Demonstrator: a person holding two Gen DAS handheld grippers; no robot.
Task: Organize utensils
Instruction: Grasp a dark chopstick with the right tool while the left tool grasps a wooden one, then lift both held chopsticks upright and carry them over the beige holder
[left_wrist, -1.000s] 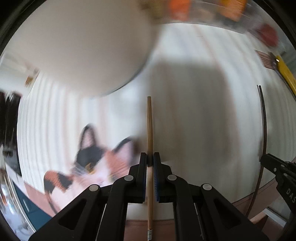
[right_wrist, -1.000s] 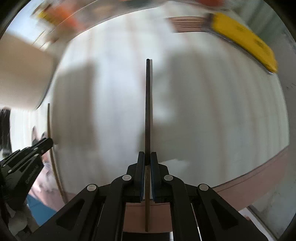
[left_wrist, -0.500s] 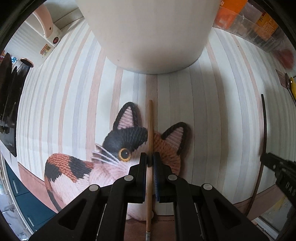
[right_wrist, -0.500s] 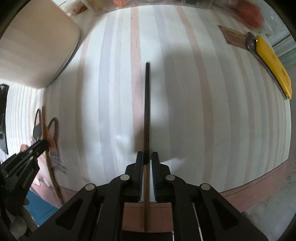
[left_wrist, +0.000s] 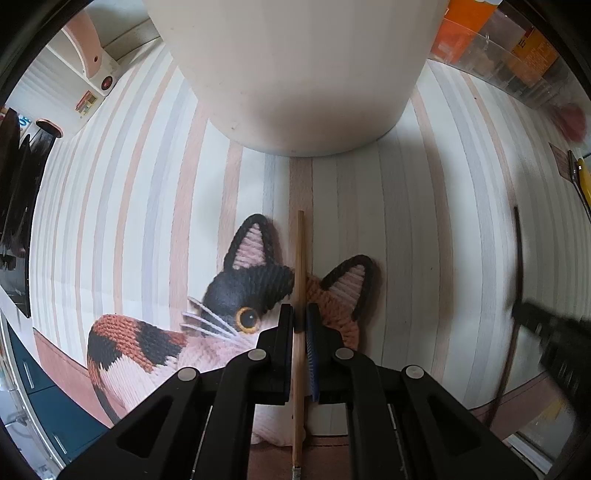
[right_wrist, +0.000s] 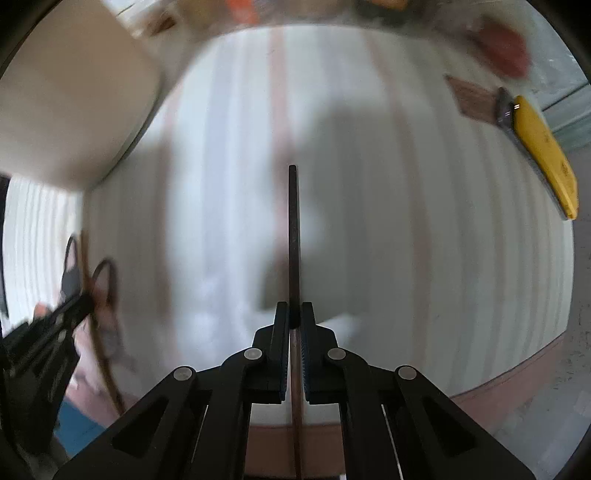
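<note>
My left gripper (left_wrist: 300, 314) is shut on a light wooden chopstick (left_wrist: 300, 254) that points forward over a cat-shaped knitted mat (left_wrist: 221, 317), toward a large cream container (left_wrist: 295, 70) close ahead. My right gripper (right_wrist: 294, 312) is shut on a dark chopstick (right_wrist: 293, 236) that points forward over the striped tablecloth (right_wrist: 406, 221). The right gripper with its dark chopstick (left_wrist: 517, 251) also shows at the right edge of the left wrist view. The left gripper shows blurred at the left edge of the right wrist view (right_wrist: 48, 339). The cream container (right_wrist: 70, 96) is at the upper left there.
A yellow-handled scraper (right_wrist: 543, 147) and a brown card (right_wrist: 469, 99) lie at the far right of the cloth. A red object (right_wrist: 506, 48) sits beyond them. Clear boxes with orange packets (left_wrist: 509, 44) stand behind the container. The table's front edge (right_wrist: 517, 384) runs close below.
The left gripper has swung toward the cream container and moved closer to it, over the cat mat. The right view has shifted and is blurred again. Both chopsticks stay gripped.
</note>
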